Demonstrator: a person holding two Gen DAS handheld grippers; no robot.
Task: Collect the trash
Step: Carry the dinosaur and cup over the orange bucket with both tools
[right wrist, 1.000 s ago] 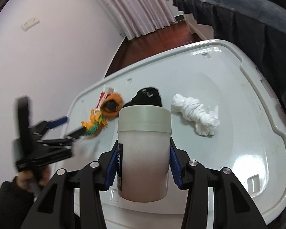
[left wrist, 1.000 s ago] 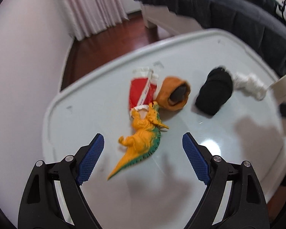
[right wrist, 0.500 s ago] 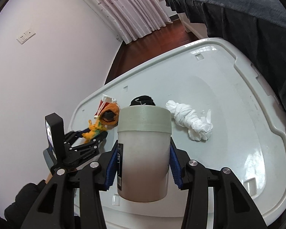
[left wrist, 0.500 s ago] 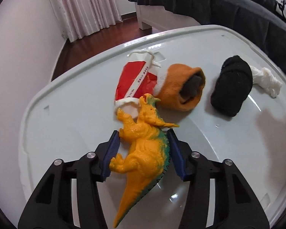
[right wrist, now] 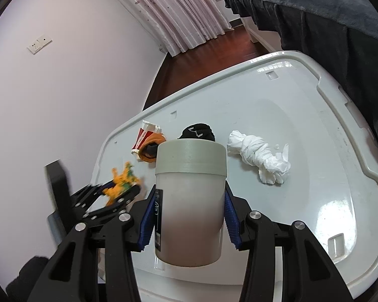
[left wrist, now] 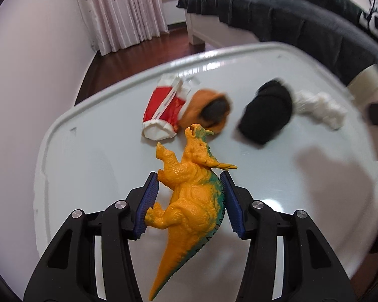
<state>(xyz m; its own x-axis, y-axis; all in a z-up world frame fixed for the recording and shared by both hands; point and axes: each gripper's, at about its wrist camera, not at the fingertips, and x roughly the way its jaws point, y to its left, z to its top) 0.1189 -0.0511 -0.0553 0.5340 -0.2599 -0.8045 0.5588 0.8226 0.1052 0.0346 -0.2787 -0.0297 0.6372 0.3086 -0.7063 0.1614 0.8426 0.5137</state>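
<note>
My left gripper [left wrist: 189, 201] is shut on an orange and green toy dinosaur [left wrist: 189, 191] and holds it just above the white table [left wrist: 88, 163]. It also shows in the right wrist view [right wrist: 118, 188] with the dinosaur [right wrist: 121, 178]. My right gripper [right wrist: 189, 214] is shut on a white cup with a taped rim [right wrist: 190, 201], held over the table's front edge. On the table lie a crumpled red and white wrapper [left wrist: 163, 110], an orange sock [left wrist: 209, 108], a black sock [left wrist: 267, 115] and a white tissue wad [left wrist: 320, 105].
A dark bed cover [left wrist: 302, 25] borders the table at the back right. A white wall [right wrist: 63, 88] stands to the left. Pink curtains [left wrist: 121, 12] and wooden floor [right wrist: 214, 50] lie beyond. The tissue wad [right wrist: 262, 156] lies right of the cup.
My left gripper closed on the dinosaur, then lifted it and drew it back from the wrapper. My right gripper kept hold of the cup and barely moved.
</note>
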